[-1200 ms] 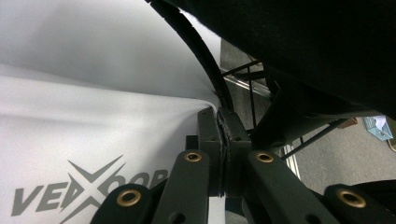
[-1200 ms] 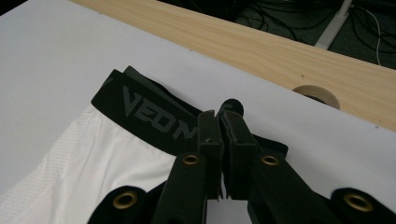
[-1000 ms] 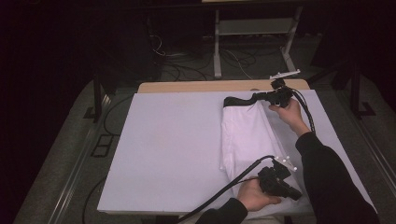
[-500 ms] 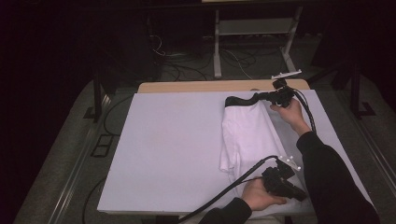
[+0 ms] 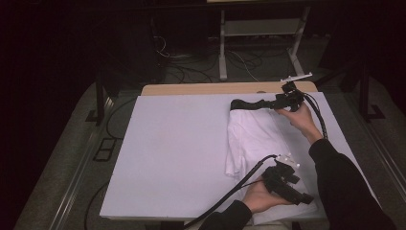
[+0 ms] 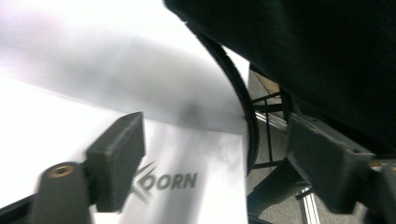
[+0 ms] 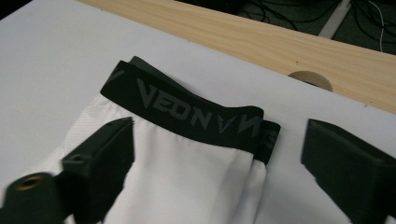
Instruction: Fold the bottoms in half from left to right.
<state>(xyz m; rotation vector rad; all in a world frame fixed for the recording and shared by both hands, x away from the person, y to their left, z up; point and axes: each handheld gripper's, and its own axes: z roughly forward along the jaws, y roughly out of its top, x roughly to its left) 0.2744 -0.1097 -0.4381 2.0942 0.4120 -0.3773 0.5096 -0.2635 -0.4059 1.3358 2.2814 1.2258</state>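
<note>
A dark room with cables and a metal stand on the floor lies behind a wooden worktop (image 5: 201,89), most of which is covered by a large white sheet (image 5: 172,148). On the right half of that sheet lies the thing being worked on: a folded white garment (image 5: 251,139), apparently sports shorts or leggings, running from the far side toward the near edge. Its black waistband (image 5: 251,104) lies at the far end, and the right gripper view shows grey lettering woven into it.

The garment looks light, thin and limp; it would likely sag and unfold if lifted at one point, and the smooth fabric may slide on the sheet. The waistband is thicker and elastic, so it should give the firmest purchase. The folded edges and corners are the better places to pinch on the white cloth.

The right gripper (image 5: 287,100) sits at the far right corner, just beside the waistband's end. Its jaws have just been opening and now stand wide, with the waistband and white cloth lying ahead of them, unpinched. The left gripper (image 5: 287,184) rests near the garment's near end. Its jaws have likewise just been opening and stand wide over printed white cloth (image 6: 177,182), holding nothing. A dark sleeve (image 5: 344,187) reaches along the garment's right side.
</note>
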